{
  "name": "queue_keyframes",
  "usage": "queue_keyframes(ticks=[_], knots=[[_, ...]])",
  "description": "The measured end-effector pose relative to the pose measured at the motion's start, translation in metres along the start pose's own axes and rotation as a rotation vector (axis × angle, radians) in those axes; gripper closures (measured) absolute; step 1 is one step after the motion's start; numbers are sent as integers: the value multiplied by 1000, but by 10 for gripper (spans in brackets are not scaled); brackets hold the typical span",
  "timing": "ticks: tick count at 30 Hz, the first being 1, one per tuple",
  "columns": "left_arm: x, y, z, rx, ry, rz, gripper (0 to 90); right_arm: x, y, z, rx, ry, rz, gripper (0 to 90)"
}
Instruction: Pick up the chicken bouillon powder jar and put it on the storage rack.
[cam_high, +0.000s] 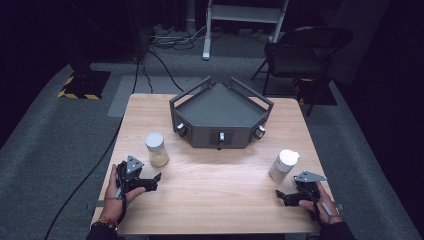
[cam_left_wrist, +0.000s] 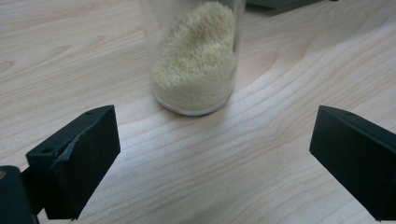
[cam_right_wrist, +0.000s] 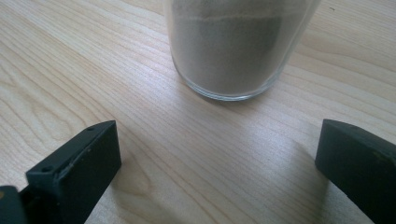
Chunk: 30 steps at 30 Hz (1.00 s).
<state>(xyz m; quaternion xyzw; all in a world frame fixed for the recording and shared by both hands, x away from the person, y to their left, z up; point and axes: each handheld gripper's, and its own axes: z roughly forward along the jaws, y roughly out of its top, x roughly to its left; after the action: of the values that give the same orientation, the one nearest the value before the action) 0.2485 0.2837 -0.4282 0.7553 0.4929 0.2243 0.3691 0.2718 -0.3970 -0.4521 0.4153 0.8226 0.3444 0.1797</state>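
Note:
Two clear jars with white lids stand on the wooden table (cam_high: 215, 175). The left jar (cam_high: 156, 149) (cam_left_wrist: 194, 56) holds pale yellow grains, piled higher on one side. The right jar (cam_high: 283, 165) (cam_right_wrist: 238, 46) holds a fine beige powder. My left gripper (cam_high: 150, 181) (cam_left_wrist: 215, 158) rests on the table just short of the left jar, jaws wide open and empty. My right gripper (cam_high: 286, 196) (cam_right_wrist: 217, 172) lies just short of the right jar, also open with nothing between its jaws. A hand holds each gripper near the table's front edge.
A dark grey angular tray (cam_high: 220, 106) with raised handles and front knobs sits at the table's far middle. A folding chair (cam_high: 300, 52) and cables (cam_high: 170, 42) are on the floor beyond. Bare wood lies between the jars.

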Motion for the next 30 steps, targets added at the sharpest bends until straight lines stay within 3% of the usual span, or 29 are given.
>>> queue_keyframes(ticks=[15, 23, 30], knots=[[3, 12, 7, -8, 10, -10, 11, 0, 0, 0, 0, 0, 0, 0], [11, 15, 2, -36, -2, -35, 11, 0, 0, 0, 0, 0, 0, 0], [12, 20, 4, -47, -18, -27, 11, 0, 0, 0, 0, 0, 0, 0]])
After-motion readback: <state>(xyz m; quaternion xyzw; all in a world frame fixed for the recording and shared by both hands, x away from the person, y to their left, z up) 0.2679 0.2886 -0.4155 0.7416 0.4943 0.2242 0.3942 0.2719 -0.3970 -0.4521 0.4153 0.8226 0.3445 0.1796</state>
